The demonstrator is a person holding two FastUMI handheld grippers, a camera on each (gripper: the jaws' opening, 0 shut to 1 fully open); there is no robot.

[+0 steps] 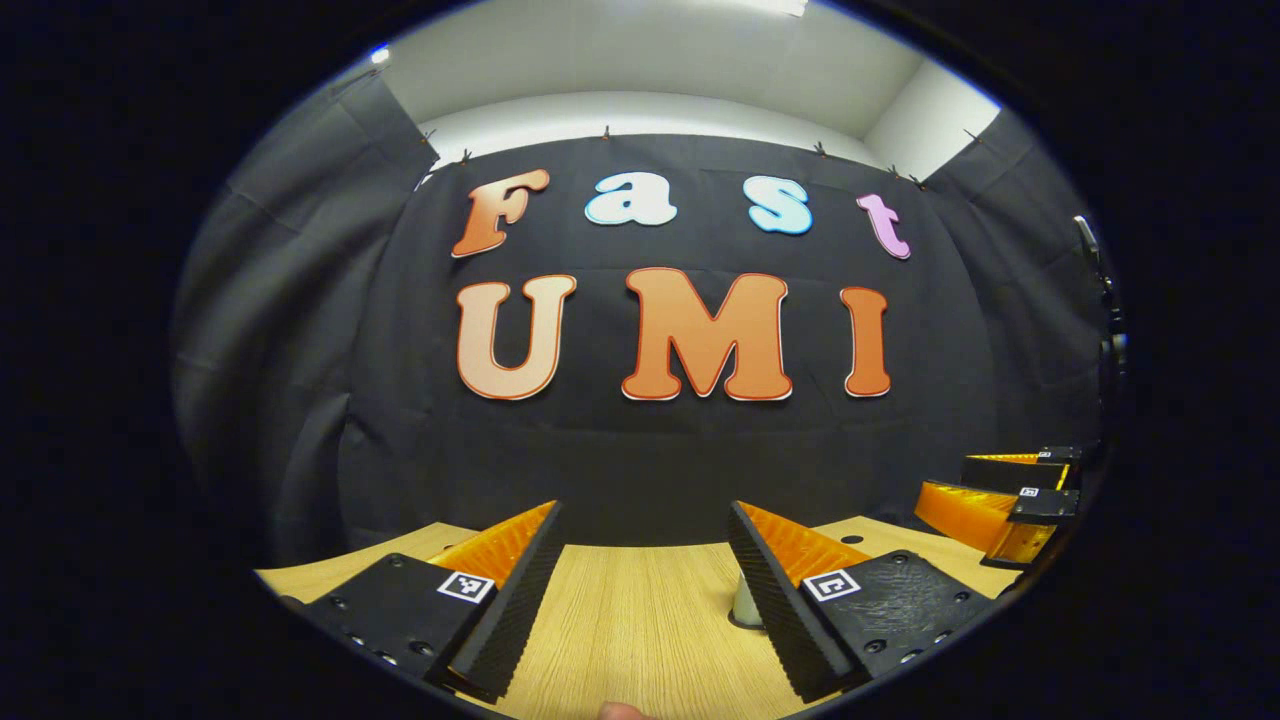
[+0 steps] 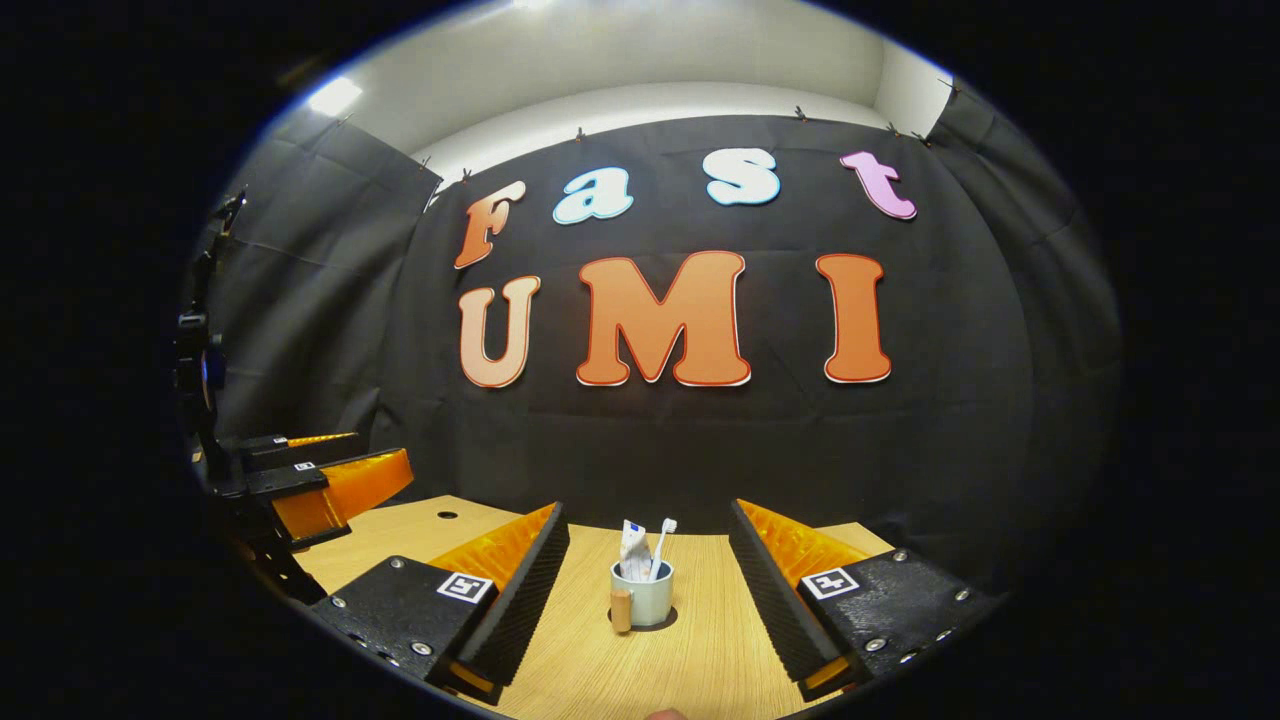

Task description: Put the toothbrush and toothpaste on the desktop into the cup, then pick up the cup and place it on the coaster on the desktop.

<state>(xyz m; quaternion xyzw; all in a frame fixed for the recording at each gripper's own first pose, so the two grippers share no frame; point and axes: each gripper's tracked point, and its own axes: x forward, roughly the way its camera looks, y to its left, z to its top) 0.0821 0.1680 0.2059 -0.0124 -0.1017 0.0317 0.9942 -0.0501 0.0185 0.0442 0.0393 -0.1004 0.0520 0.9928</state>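
Cup, pale with a wooden handle, stands upright on the dark round coaster on the wooden desktop, holding a white toothbrush and a crumpled toothpaste tube. Right gripper and left gripper both hover spread wide, grasping nothing

Probably a recording booth: black cloth wall, wooden desktop.
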